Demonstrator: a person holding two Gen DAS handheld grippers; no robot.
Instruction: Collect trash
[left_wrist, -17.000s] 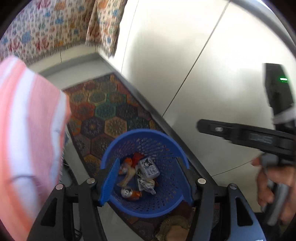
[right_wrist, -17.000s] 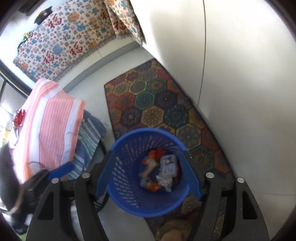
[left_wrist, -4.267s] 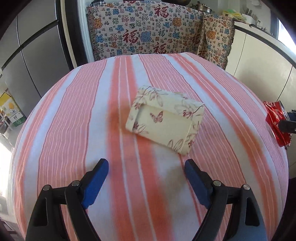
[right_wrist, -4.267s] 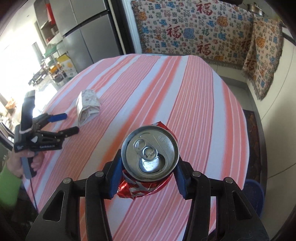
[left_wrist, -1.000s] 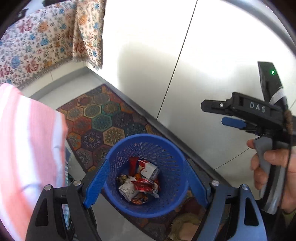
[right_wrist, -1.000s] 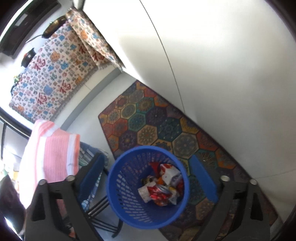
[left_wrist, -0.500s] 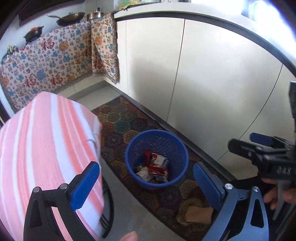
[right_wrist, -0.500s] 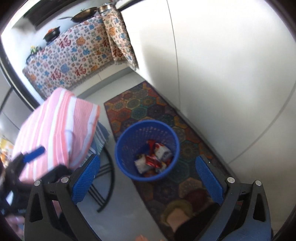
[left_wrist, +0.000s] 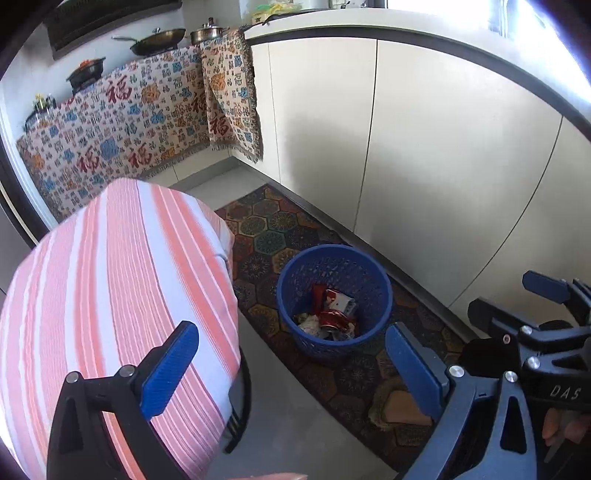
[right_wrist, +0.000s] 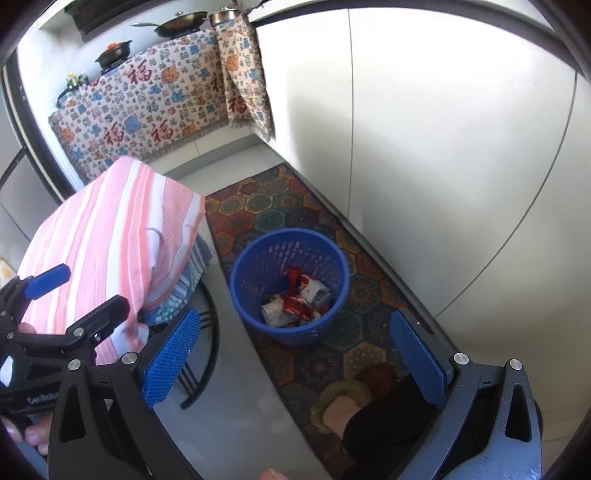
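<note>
Left wrist view: the trash (left_wrist: 328, 317), crushed red cans and crumpled wrappers, lies heaped in the bottom of the blue basket (left_wrist: 295, 273), which stands on the patterned rug (left_wrist: 266, 229) close to the cream cabinets (left_wrist: 436, 155). My left gripper (left_wrist: 291, 365) has just been opening; its blue pads stand wide apart with nothing between them. My right gripper (right_wrist: 295, 362) is spread as wide and just as empty, and both hang well above the basket. Beside it is the table under its pink striped cloth (left_wrist: 110, 280), bare in the part I can see. The risk I judge: if I turn for more rubbish, a wide finger could catch the hanging cloth and drag it, or I could step on the slipper (right_wrist: 343, 406) by the rug.
</note>
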